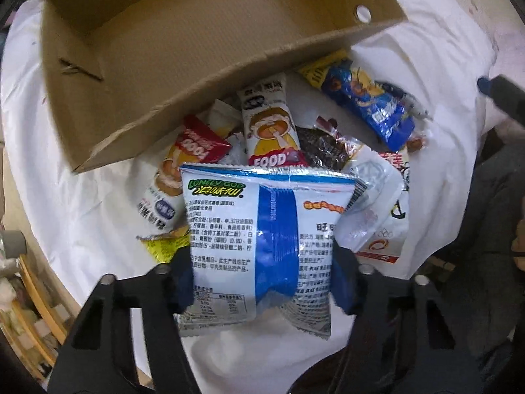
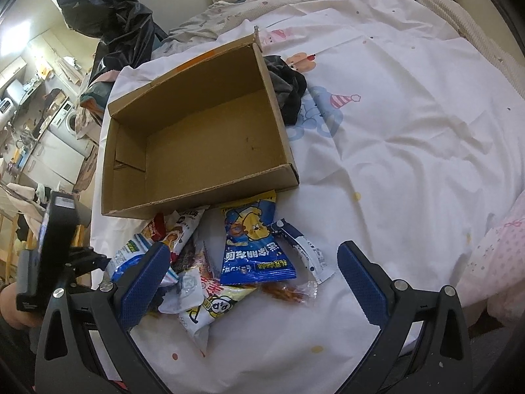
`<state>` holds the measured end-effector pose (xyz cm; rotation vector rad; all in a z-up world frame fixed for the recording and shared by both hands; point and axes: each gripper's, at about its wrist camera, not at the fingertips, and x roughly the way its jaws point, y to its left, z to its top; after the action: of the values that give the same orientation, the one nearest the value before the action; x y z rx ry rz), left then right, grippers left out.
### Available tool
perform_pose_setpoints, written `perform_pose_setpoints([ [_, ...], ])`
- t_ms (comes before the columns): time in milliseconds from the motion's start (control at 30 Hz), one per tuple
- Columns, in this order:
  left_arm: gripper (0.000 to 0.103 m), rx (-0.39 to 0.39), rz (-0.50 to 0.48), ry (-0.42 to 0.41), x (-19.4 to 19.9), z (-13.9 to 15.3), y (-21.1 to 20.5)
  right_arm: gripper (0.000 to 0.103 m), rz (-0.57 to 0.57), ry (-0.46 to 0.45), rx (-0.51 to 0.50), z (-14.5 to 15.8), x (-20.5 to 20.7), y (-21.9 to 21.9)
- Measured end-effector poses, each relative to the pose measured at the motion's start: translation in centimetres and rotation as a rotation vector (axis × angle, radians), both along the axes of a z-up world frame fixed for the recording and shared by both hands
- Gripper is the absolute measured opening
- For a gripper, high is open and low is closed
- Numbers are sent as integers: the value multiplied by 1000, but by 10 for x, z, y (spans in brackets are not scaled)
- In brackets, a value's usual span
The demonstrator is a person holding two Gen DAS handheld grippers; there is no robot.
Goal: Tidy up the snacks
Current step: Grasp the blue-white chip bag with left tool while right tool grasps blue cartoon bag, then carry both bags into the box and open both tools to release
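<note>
My left gripper (image 1: 262, 282) is shut on a blue and white Lonely God snack bag (image 1: 262, 229), held above a pile of snack packets (image 1: 279, 134) on the white bedsheet. An open, empty cardboard box (image 1: 170, 52) lies just beyond the pile; it also shows in the right wrist view (image 2: 203, 138). My right gripper (image 2: 256, 282) is open and empty, hovering over the pile, with a blue cartoon packet (image 2: 252, 246) between and ahead of its fingers. The left gripper with its bag (image 2: 128, 259) shows at the left of that view.
The white printed bedsheet (image 2: 410, 131) spreads to the right. A dark cloth (image 2: 288, 92) lies by the box's far right side. A black plastic bag (image 2: 111, 6) and bedding sit behind. The bed's left edge drops to a cluttered room (image 2: 39, 115).
</note>
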<state>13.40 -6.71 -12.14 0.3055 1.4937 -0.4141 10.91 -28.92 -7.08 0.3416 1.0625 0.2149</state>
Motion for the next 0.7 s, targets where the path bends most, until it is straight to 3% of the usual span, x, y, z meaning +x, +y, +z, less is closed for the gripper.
perform_pose_setpoints([
  [167, 56, -53, 86, -57, -14, 28, 23, 103, -16, 35, 32, -4, 5, -5],
  [367, 56, -126, 332, -155, -14, 65, 75, 103, -3, 186, 76, -24, 30, -7],
  [500, 56, -143, 466, -197, -20, 62, 98, 87, 59, 300, 144, -46, 56, 5],
  [567, 56, -142, 502, -206, -18, 53, 98, 87, 97, 336, 141, -54, 67, 15],
  [700, 56, -156, 522, -202, -15, 45, 95, 81, 145, 377, 33, -71, 79, 35],
])
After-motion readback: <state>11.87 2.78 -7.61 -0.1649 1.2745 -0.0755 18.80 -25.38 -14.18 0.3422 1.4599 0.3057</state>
